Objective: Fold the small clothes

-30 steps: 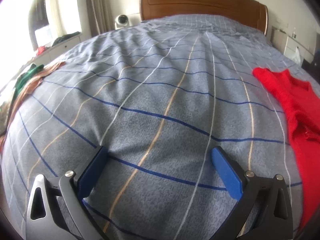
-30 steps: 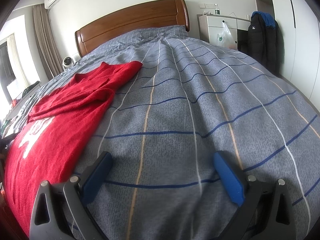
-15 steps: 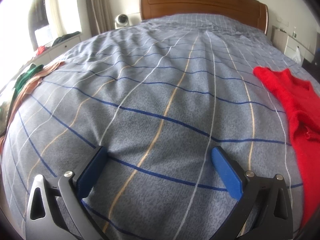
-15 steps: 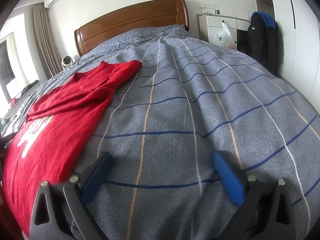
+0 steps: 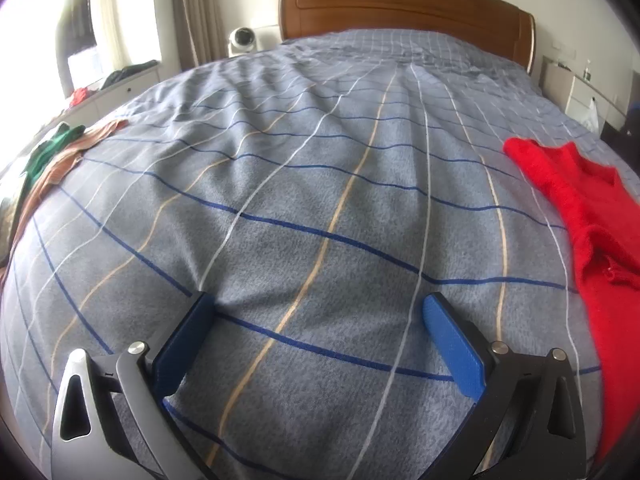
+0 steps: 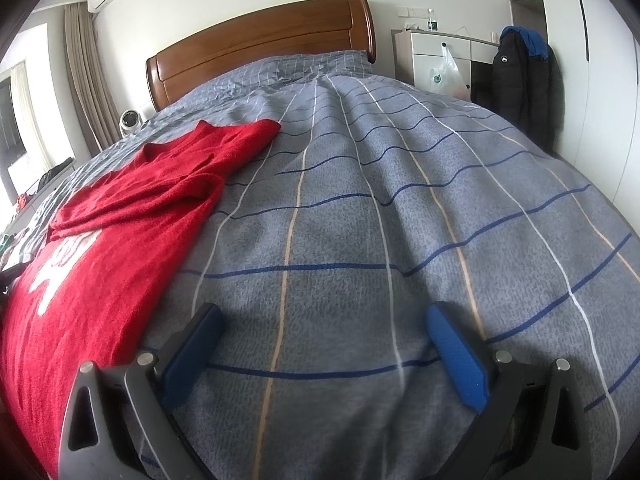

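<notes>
The fuzzy red knitted sweater (image 6: 120, 240) with a white print on its front is lying spread on the bed between my two grippers, showing at the right edge of my left camera (image 5: 592, 216) and filling the left side of my right one. One sleeve is lying folded across the chest, and the neckline is pointing toward the headboard. I am judging it as light, soft and limp: it will be sagging and draping the moment I am lifting it, and the fluffy knit should be gripping my pads rather than slipping. I am thinking the best holds are the hem corner and the shoulder seam on each side, where the knit is doubled and will not be stretching. My right gripper (image 6: 320, 340) is hovering just beside the sweater's edge, its blue-padded fingers (image 6: 456, 356) spread wide and holding nothing; my left gripper (image 5: 316, 340) is likewise spread and bare over plain bedding, near the garment's other edge. Underneath is lying a grey-blue quilted bedspread (image 6: 400, 200) with thin navy, white and tan check lines, soft and gently rippled. Beyond it are standing the curved brown wooden headboard (image 6: 260, 48), a black puffer jacket (image 6: 520, 80) hanging by the white wardrobe, and a loose heap of green and tan clothes (image 5: 52, 160) at the bed's left edge.
</notes>
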`<state>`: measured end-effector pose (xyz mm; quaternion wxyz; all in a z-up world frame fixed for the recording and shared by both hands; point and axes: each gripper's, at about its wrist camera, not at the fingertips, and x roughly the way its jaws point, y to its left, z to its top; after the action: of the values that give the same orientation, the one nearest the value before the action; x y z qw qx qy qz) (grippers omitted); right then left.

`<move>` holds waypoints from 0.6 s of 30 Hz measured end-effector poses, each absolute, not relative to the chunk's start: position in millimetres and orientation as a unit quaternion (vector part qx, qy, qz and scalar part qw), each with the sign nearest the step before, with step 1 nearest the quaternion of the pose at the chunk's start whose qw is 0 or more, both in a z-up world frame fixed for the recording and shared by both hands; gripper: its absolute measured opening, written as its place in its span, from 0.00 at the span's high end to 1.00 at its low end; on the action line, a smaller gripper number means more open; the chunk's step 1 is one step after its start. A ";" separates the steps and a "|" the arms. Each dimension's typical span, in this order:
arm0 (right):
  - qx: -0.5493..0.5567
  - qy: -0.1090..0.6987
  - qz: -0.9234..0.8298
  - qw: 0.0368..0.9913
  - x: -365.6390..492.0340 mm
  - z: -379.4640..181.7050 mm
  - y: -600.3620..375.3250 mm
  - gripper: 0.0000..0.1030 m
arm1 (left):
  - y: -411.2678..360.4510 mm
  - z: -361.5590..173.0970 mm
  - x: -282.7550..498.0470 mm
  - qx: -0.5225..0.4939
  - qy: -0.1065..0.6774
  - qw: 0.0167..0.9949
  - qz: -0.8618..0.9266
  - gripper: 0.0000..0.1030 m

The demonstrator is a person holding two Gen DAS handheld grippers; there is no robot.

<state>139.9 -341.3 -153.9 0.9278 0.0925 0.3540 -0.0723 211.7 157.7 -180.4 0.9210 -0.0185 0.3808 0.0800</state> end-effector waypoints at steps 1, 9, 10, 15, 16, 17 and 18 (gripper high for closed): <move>0.093 0.354 -0.072 0.928 139.8 -153.9 -341.3 0.03 | 157.7 -180.3 211.7 -0.019 0.381 0.921 0.079 0.00; 0.094 0.367 -0.067 0.923 141.1 -151.8 -342.6 0.02 | 158.3 -167.7 205.4 -0.026 0.412 0.909 0.052 0.02; 0.094 0.380 -0.060 0.918 143.4 -149.2 -343.4 0.02 | 160.6 -161.9 198.1 -0.042 0.421 0.906 0.036 0.02; 0.145 0.408 -0.008 0.901 120.8 -107.1 -340.7 0.02 | 141.9 -134.7 126.7 -0.114 0.465 0.869 -0.126 0.02; 0.154 0.411 0.030 0.898 108.9 -97.0 -331.2 0.02 | 131.7 -135.2 112.2 -0.109 0.479 0.858 -0.150 0.02; 0.160 0.423 0.071 0.889 97.7 -91.5 -318.9 0.02 | 119.7 -138.0 96.7 -0.103 0.494 0.846 -0.171 0.02; 0.165 0.439 0.101 0.877 89.6 -91.5 -308.1 0.02 | 109.0 -142.7 83.5 -0.098 0.508 0.836 -0.185 0.02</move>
<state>89.6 -308.1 -91.5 0.8775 0.1648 0.4390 0.1007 83.5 109.0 -142.7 0.8358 -0.0977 0.5076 -0.1849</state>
